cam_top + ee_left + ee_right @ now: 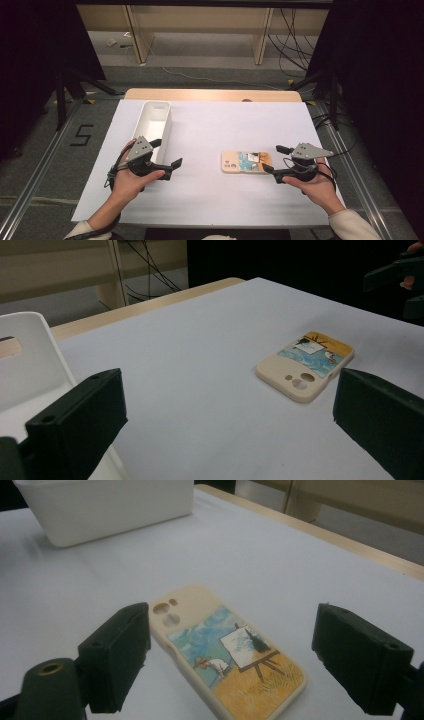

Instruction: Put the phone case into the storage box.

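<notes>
Phone case [246, 162] lies on table [210, 200], right of bin [152, 122]

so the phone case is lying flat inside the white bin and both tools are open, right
Not quite: the phone case lies flat on the white table sheet, apart from the white bin, as the high view shows. Both the left tool and the right tool are indeed open.

The near end of the phone case [227, 655] is cut off by the bottom edge of the right gripper view. In the left gripper view, the white bin [30, 365] is cropped at the left edge and partly hidden behind a jaw. The case's printed picture is perhaps a painter at an easel; finer detail cannot be made out.
</notes>
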`<act>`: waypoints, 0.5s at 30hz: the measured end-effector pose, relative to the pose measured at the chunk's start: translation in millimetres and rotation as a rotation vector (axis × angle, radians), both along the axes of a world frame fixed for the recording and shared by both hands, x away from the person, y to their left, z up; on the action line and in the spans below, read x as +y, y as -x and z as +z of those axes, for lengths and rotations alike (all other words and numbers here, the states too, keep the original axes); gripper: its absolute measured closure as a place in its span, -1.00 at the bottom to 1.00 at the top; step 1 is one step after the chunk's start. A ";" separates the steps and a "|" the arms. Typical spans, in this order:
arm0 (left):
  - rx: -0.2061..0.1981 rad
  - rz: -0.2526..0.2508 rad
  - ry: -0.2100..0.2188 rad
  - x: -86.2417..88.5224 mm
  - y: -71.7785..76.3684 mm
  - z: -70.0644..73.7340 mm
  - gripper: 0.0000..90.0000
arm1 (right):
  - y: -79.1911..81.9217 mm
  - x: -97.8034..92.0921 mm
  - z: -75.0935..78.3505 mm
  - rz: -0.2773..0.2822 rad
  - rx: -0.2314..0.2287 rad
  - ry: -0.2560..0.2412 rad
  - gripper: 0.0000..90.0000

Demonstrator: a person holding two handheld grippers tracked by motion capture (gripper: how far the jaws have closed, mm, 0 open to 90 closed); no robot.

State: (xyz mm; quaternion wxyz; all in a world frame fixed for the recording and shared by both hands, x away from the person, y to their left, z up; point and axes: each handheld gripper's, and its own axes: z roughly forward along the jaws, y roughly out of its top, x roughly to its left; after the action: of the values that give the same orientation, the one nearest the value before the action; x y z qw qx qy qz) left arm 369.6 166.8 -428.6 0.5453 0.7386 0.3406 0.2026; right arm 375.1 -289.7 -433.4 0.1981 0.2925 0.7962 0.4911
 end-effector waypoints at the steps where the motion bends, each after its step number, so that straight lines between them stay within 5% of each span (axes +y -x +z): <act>1: -0.002 0.003 0.001 0.1 0.0 0.2 -1.00 | -0.8 -1.7 0.1 -0.005 0.002 -0.010 -0.62; 15: -0.003 0.007 0.001 2.2 2.8 0.5 -0.99 | -4.3 -2.0 1.1 -0.019 -0.006 -0.025 -0.59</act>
State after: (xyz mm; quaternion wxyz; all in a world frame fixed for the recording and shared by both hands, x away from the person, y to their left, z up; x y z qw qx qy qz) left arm 366.8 169.0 -428.1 0.5454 0.7368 0.3426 0.2056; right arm 379.4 -291.8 -432.2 0.2014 0.3013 0.7865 0.5001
